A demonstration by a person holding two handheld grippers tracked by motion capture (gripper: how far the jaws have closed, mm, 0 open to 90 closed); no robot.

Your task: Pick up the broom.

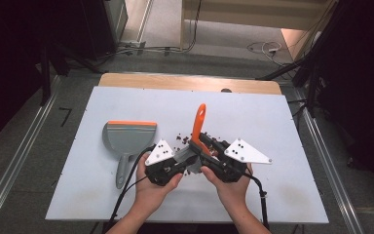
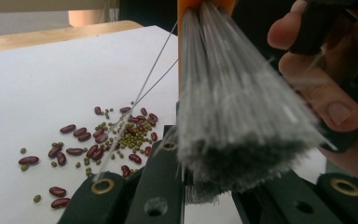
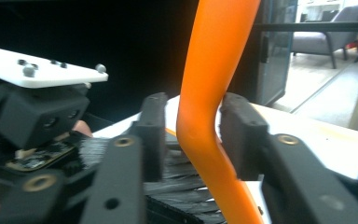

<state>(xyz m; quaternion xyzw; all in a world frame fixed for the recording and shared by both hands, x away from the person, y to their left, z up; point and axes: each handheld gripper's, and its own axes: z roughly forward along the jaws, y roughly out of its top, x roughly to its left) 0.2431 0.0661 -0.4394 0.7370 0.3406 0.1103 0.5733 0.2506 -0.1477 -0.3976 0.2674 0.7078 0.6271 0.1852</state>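
The brush (image 1: 198, 127) is standing handle-up near the middle of the white desk (image 1: 272, 122), its orange handle (image 3: 214, 84) pointing up and slightly away, its grey bristles (image 2: 242, 121) hanging down between the two hands. In the left gripper view the bristle bunch is sitting between that gripper's jaws, which are closed in on it, so the left gripper (image 1: 173, 163) is gripping the brush by its bristle end. In the right gripper view the handle is passing between the right gripper's (image 1: 209, 146) two jaws; there is a narrow gap on either side, so these jaws are standing slightly open around the handle rather than pinching it.

This looks like a handover or regrip: the left gripper is steadying the brush while the right one is taking a working hold on the handle. The next move calls for the right jaws to close firmly on the handle before the left lets go of the bristles, otherwise the brush could tip.

Just beyond the brush, a scatter of red beans and small green beans (image 2: 102, 140) is lying on the desk. The grey dustpan (image 1: 126, 139) with an orange edge is lying to the left, well apart from the beans, its handle pointing toward the near edge.
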